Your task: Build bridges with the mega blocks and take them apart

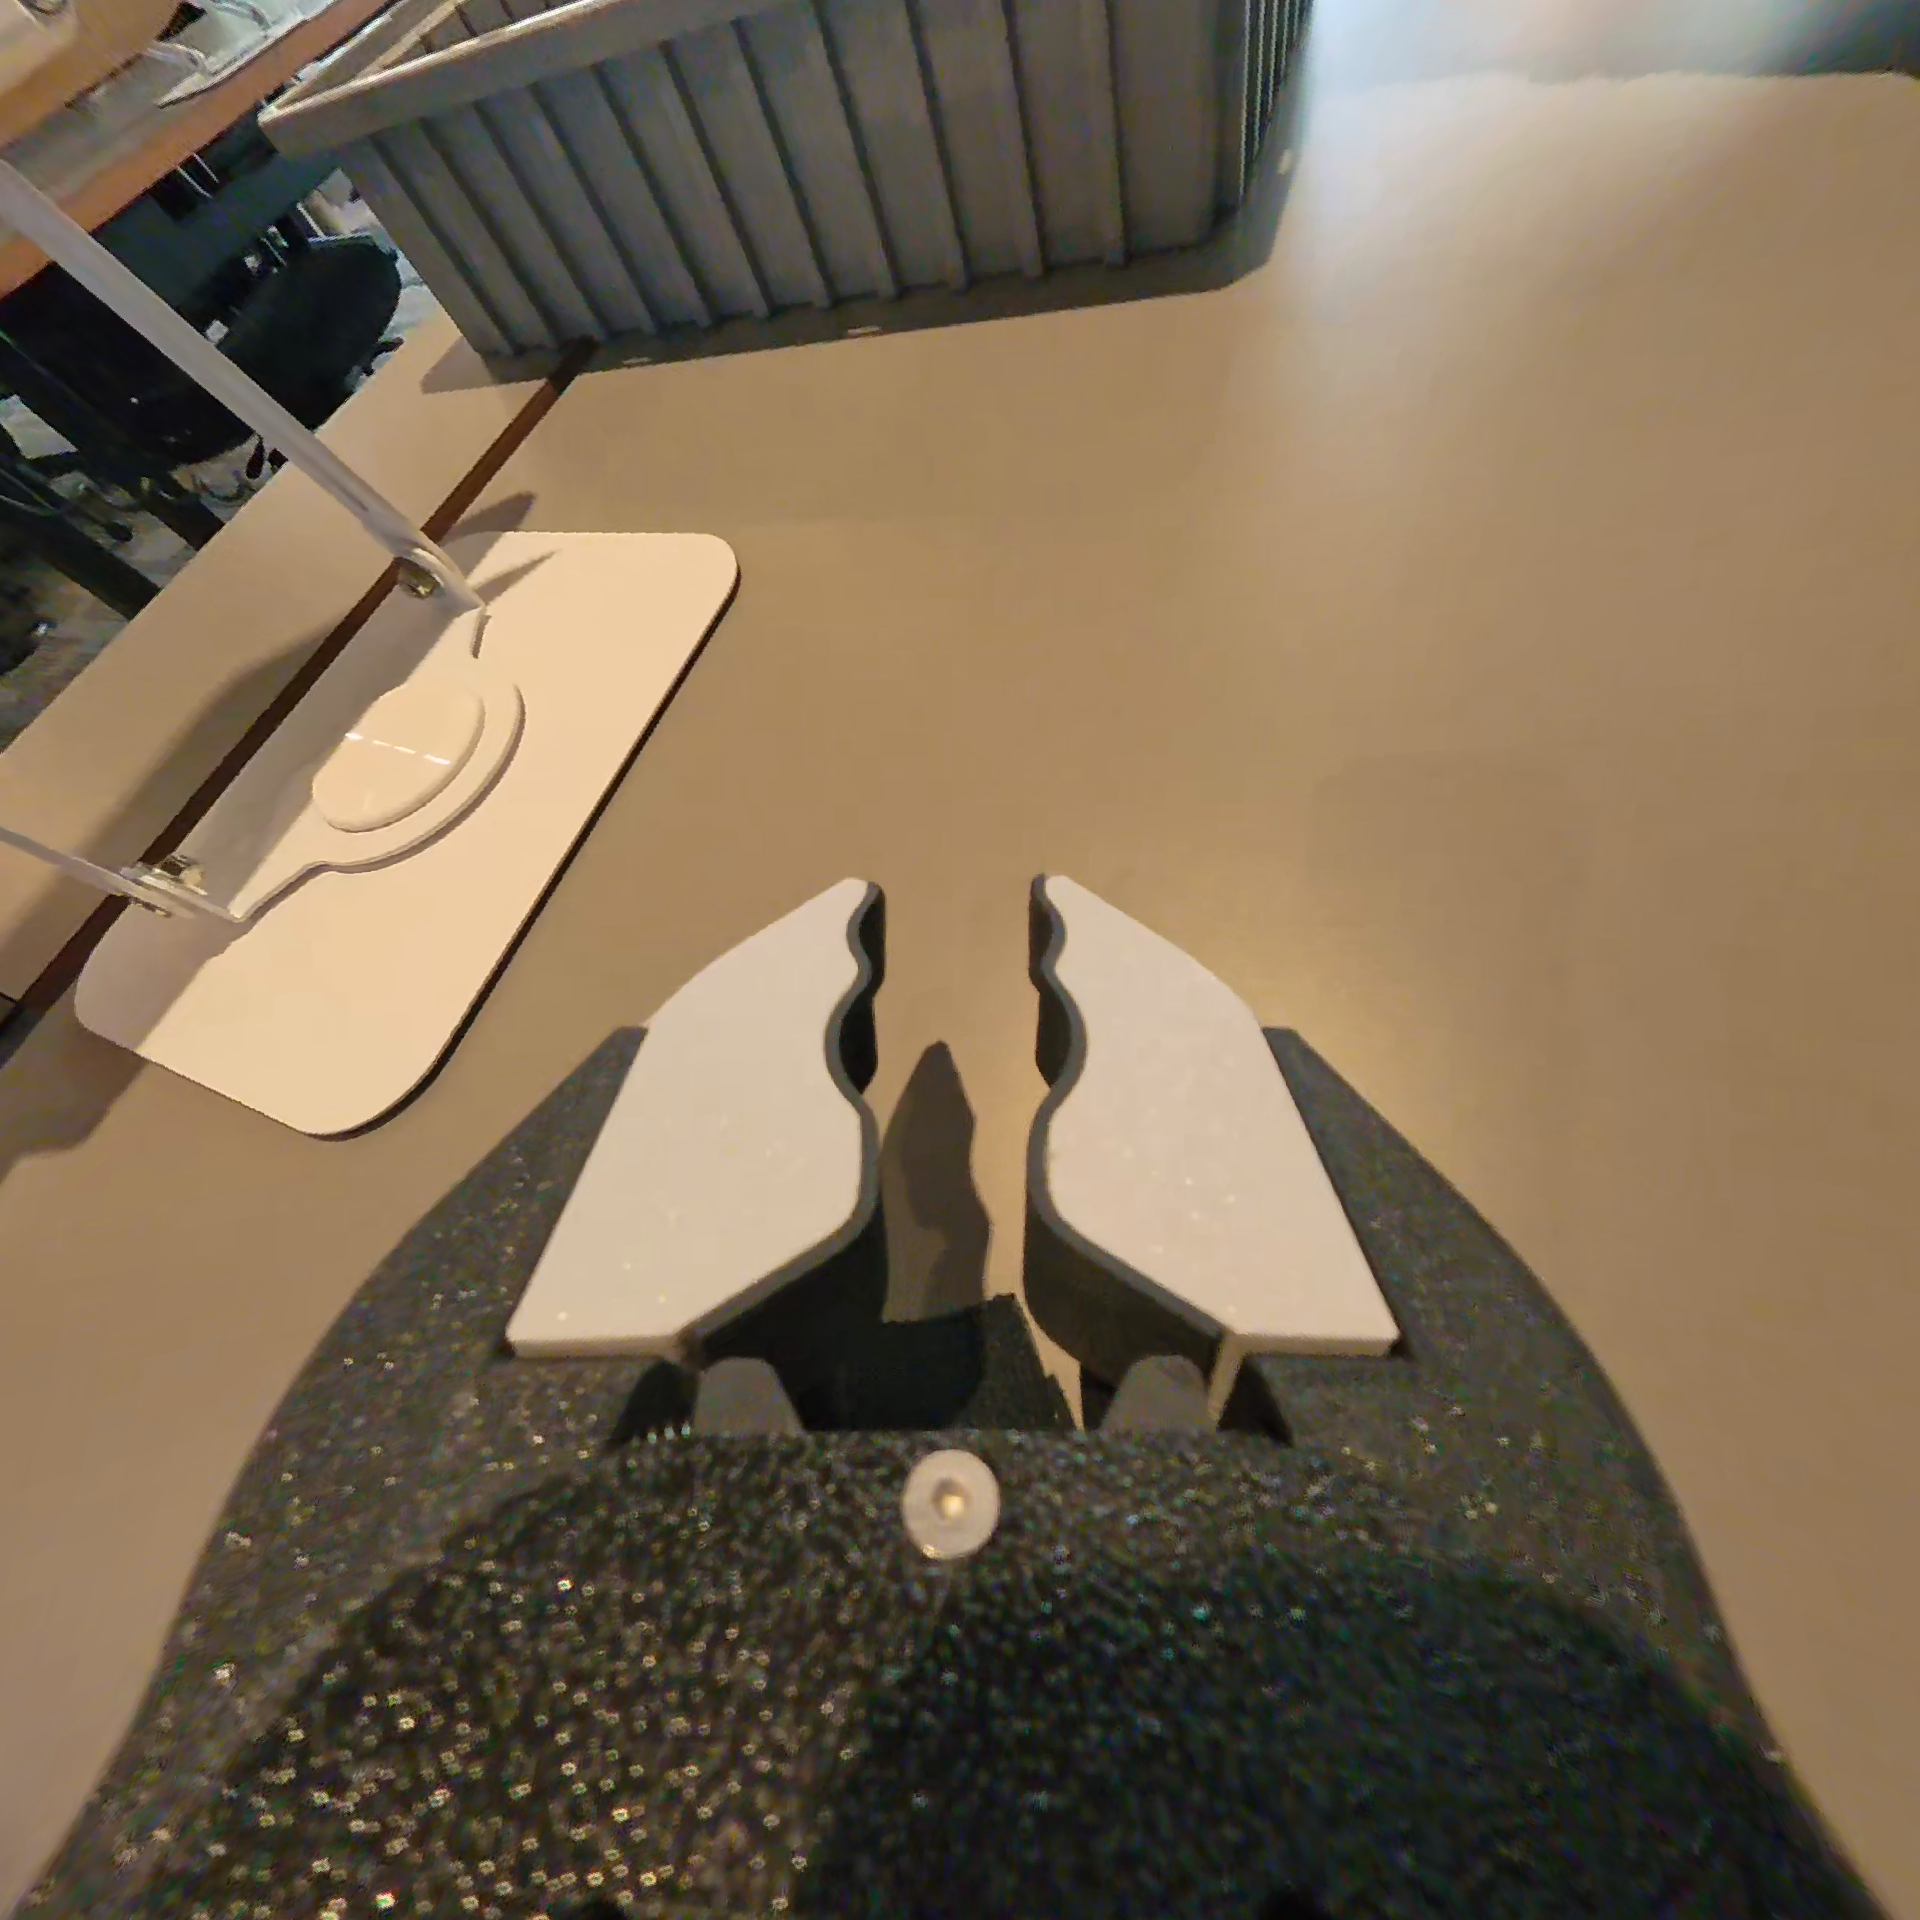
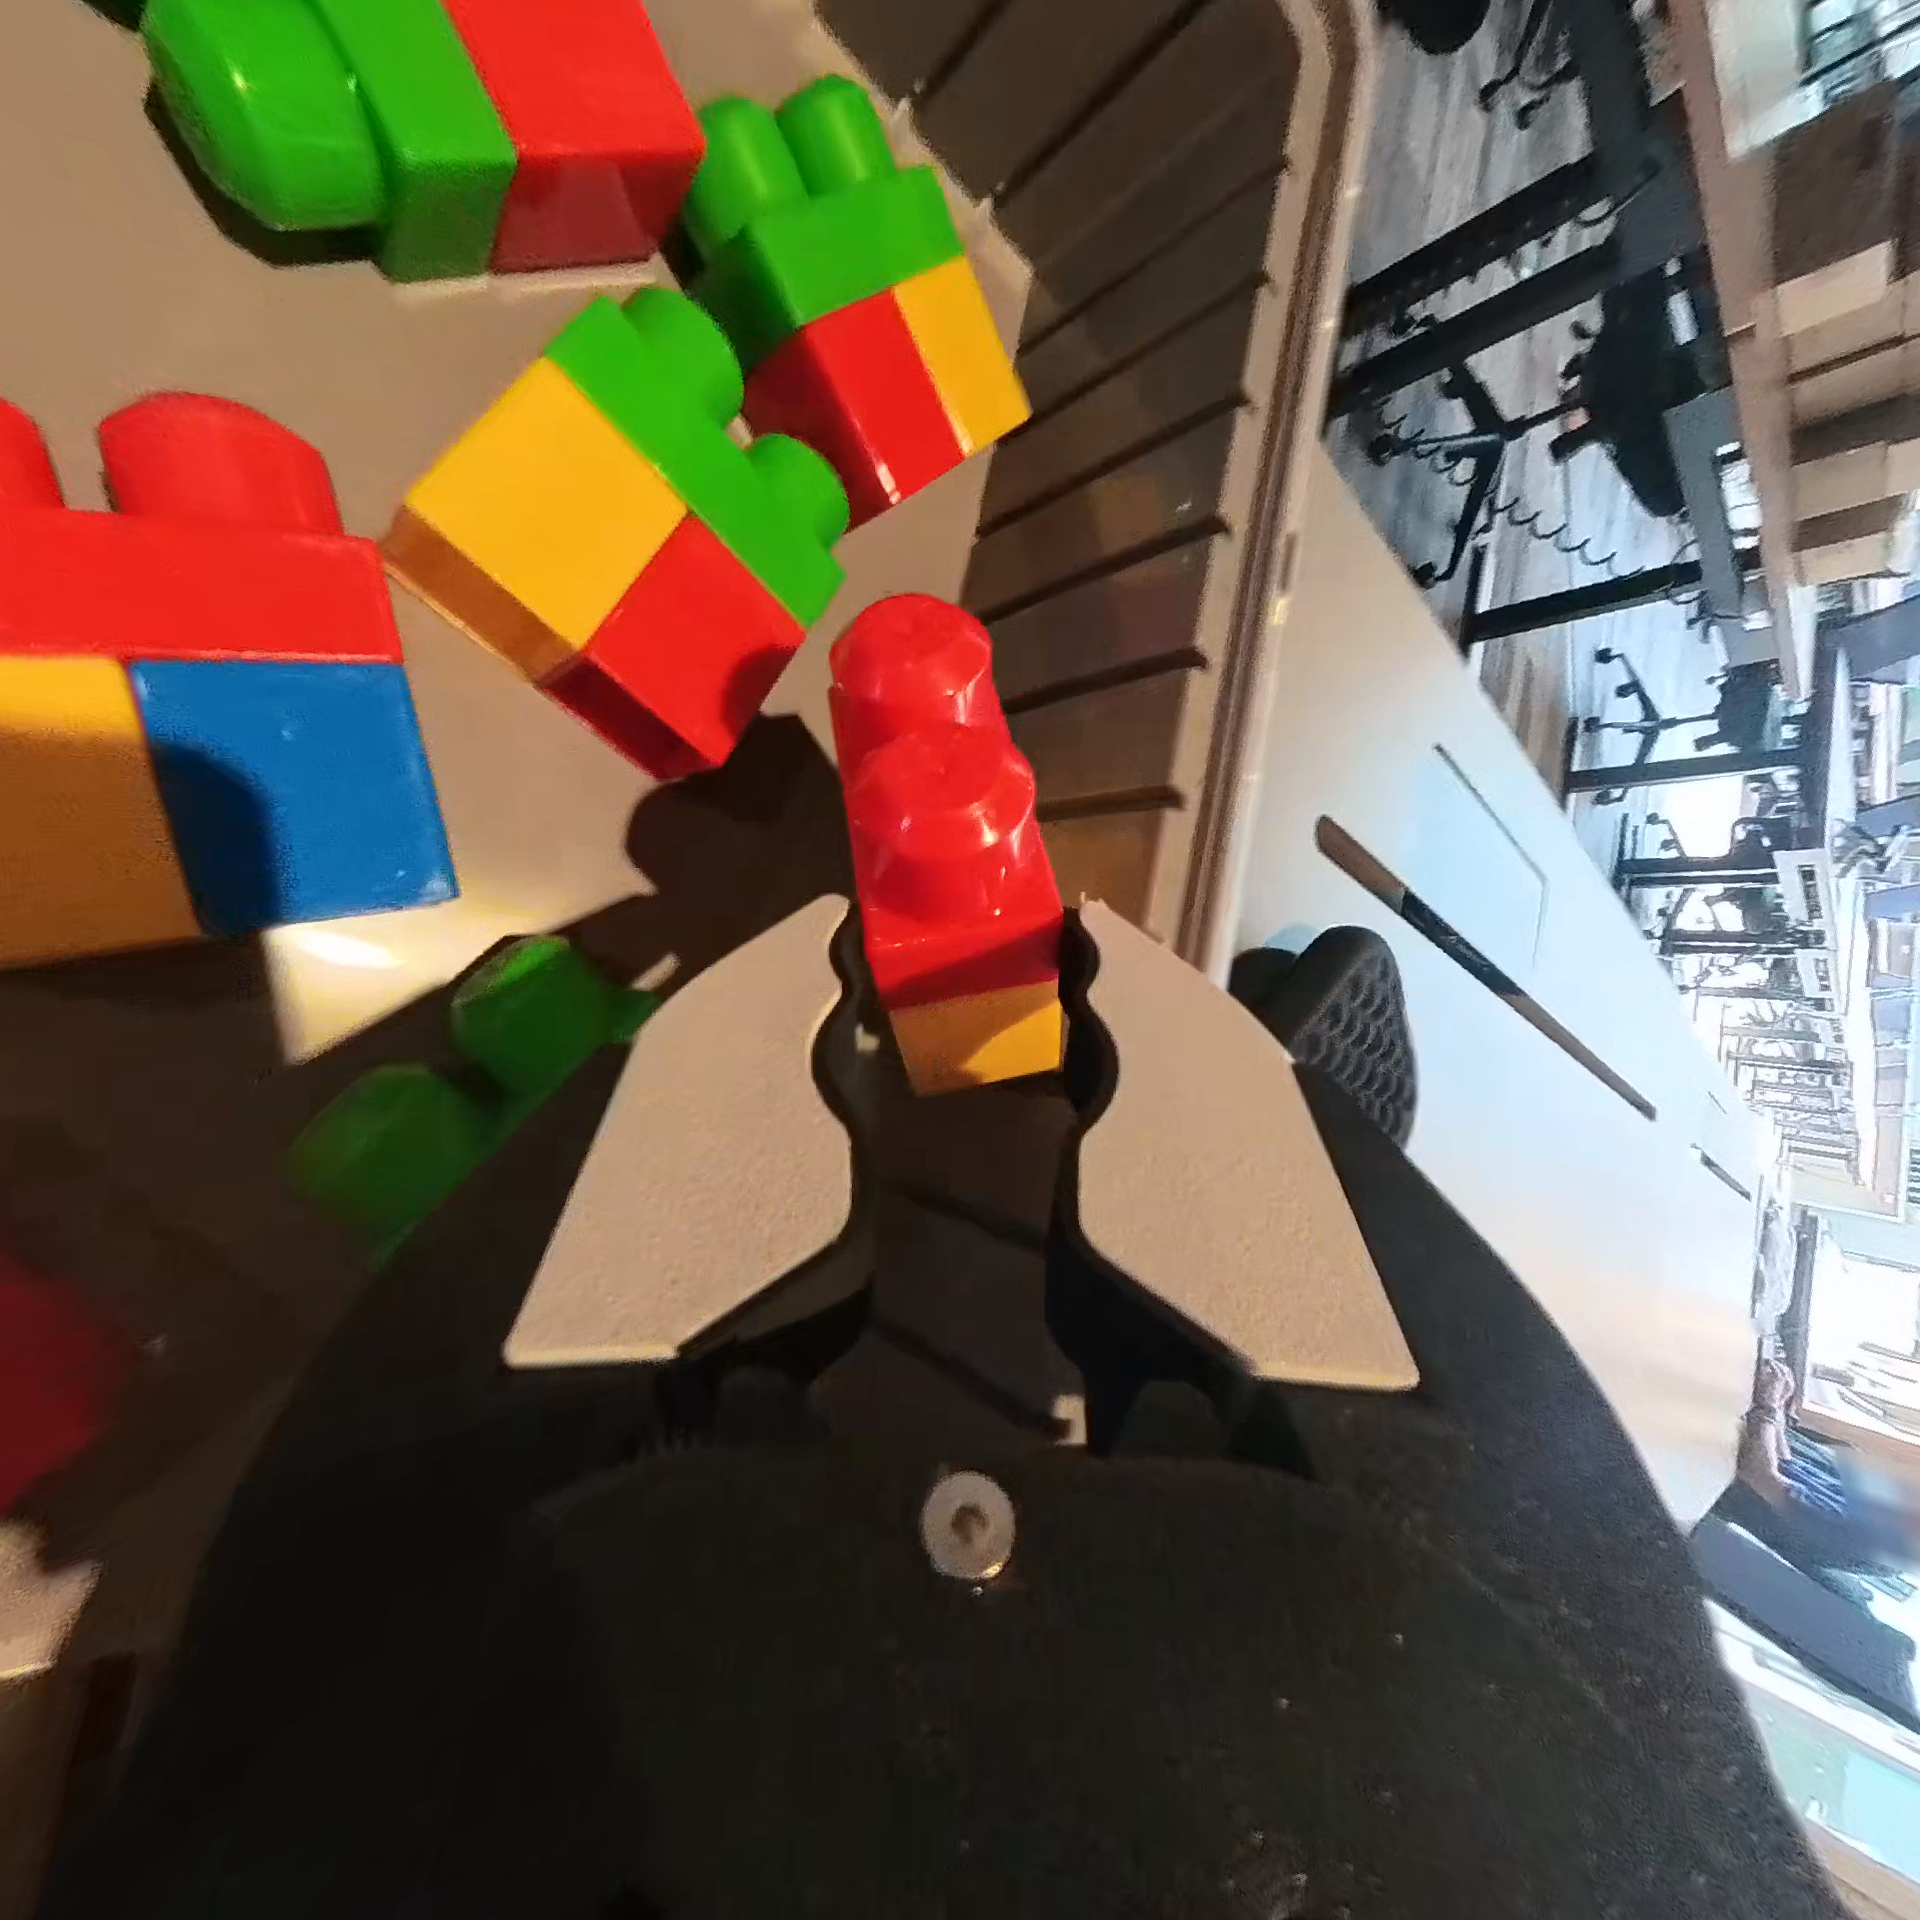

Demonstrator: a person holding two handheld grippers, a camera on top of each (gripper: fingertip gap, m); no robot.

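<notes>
Red-and-yellow block stack [image 2: 951,862], pinched by right hand-held gripper [image 2: 961,951]

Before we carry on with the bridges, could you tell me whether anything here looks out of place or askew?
Nothing looks damaged. The right gripper is shut on a red and yellow piece. The block stacks nearby look tilted, though this view is itself rolled. The left gripper is open and empty over bare table.
</notes>
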